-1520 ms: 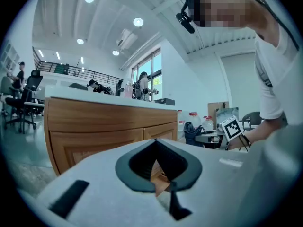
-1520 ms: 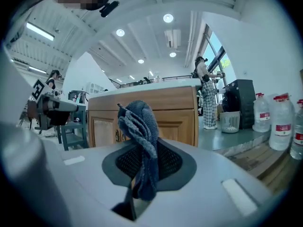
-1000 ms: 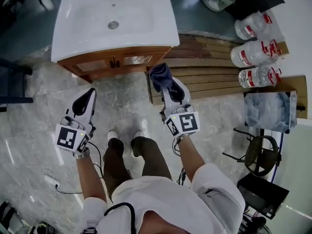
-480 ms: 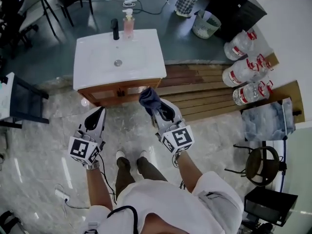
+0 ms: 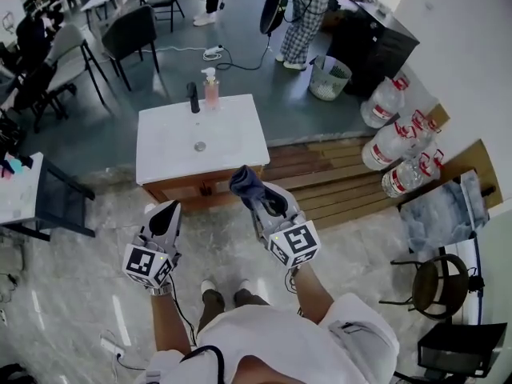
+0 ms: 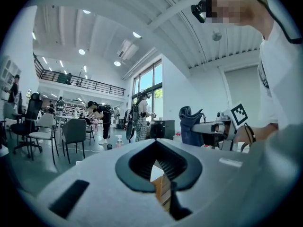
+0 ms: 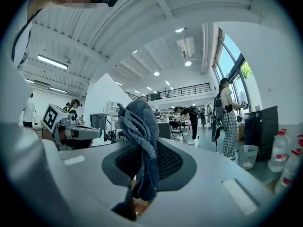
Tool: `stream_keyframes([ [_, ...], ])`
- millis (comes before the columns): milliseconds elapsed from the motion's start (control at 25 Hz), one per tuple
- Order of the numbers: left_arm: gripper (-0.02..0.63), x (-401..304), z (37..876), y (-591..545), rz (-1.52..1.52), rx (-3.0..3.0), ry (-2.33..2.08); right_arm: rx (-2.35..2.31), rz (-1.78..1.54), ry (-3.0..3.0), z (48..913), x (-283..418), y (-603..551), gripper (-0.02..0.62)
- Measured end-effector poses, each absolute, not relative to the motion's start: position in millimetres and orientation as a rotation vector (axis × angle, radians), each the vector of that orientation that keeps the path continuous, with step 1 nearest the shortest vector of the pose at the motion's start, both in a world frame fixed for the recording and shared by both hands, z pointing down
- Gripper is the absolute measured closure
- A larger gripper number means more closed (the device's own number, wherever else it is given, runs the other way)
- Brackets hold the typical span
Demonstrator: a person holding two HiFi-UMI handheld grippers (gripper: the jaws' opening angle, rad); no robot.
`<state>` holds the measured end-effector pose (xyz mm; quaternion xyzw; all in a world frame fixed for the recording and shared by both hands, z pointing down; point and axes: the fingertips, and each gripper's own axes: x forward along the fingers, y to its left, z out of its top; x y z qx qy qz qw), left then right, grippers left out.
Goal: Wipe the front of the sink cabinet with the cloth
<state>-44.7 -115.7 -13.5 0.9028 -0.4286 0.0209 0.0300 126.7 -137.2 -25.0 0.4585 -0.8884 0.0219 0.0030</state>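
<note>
While standing on a pale marble floor (image 5: 72,238) in a large hall with chairs (image 5: 132,30), facing the sink cabinet (image 5: 188,189) at 12 o'clock, with wooden decking (image 5: 336,174) and water bottles (image 5: 392,142) lying toward 2 o'clock. Reaching both forearms forward, side by side. Clenching the right gripper (image 5: 258,194) on a bunched dark blue cloth (image 5: 245,181) near the cabinet's front at 1 o'clock, contact unclear. Pressing the left gripper (image 5: 170,210) jaws together on nothing at 11 o'clock.

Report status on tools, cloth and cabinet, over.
Left tool shut, empty. Right tool shut on cloth, held up, not touching cabinet front. Nothing seen blocking it.
</note>
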Motion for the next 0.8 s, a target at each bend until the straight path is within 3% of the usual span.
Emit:
stream_keyframes([
  [800,0.606,-44,-31,-96,0.027,2.812,-1.262,1.420,0.011,-2.816,-39,119,-119,0.526],
])
